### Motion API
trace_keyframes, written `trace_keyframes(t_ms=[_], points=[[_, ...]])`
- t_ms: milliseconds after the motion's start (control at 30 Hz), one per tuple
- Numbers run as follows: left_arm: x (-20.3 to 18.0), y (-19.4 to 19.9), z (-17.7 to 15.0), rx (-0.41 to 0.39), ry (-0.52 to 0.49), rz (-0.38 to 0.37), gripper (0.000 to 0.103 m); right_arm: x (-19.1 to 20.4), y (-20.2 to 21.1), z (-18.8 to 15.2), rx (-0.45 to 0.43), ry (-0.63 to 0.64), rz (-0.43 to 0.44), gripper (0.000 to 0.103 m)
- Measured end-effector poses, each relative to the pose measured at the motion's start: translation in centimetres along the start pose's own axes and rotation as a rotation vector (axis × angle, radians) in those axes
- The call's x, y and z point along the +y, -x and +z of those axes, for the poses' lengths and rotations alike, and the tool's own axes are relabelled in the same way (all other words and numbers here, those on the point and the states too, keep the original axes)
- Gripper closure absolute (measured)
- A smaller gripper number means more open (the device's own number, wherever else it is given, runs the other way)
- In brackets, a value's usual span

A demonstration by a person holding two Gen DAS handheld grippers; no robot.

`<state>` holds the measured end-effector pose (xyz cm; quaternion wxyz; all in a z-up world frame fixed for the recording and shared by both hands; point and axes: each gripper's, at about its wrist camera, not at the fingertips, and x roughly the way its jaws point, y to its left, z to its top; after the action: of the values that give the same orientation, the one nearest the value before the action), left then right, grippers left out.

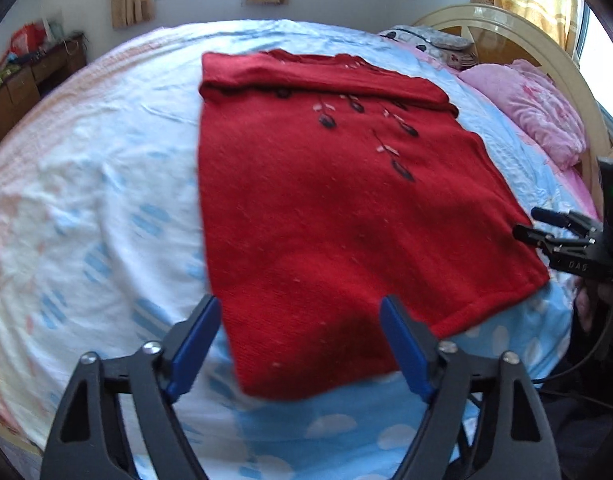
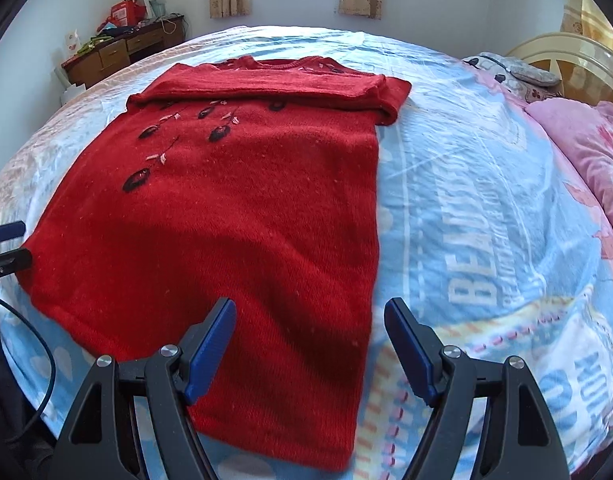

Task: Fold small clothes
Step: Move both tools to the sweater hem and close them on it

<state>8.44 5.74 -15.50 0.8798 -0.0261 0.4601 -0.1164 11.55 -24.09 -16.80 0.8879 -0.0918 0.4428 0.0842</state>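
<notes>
Sweater (image 1: 326,208) flat on bed (image 1: 106,184), sleeves folded in, long axis running up-frame from hem; left gripper (image 1: 300,344) and right gripper (image 2: 308,344) spread, empty, above opposite hem corners.

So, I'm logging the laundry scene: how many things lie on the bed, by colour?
Red: 1, the sweater
Pink: 1, the pillow
Grey patterned: 1, the small pillow
Total: 3
</notes>
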Motion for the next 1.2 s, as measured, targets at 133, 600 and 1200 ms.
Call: trace_keyframes(t_ms=[133,600,1200], points=[[-0.7,-0.1,-0.8,0.009,-0.014,-0.005,0.023,-0.4,0.4,-1.1,0.012,-0.021,0.013,0.026],[0.9,1.3,-3.1,0.043,0.031,-0.005,0.041,-2.5,2.6,-4.9,0.029,-0.093,0.082,0.026],[0.7,0.4,-3.4,0.024,0.03,-0.05,0.067,-2.6,1.4,-6.1,0.076,-0.149,0.207,0.054]])
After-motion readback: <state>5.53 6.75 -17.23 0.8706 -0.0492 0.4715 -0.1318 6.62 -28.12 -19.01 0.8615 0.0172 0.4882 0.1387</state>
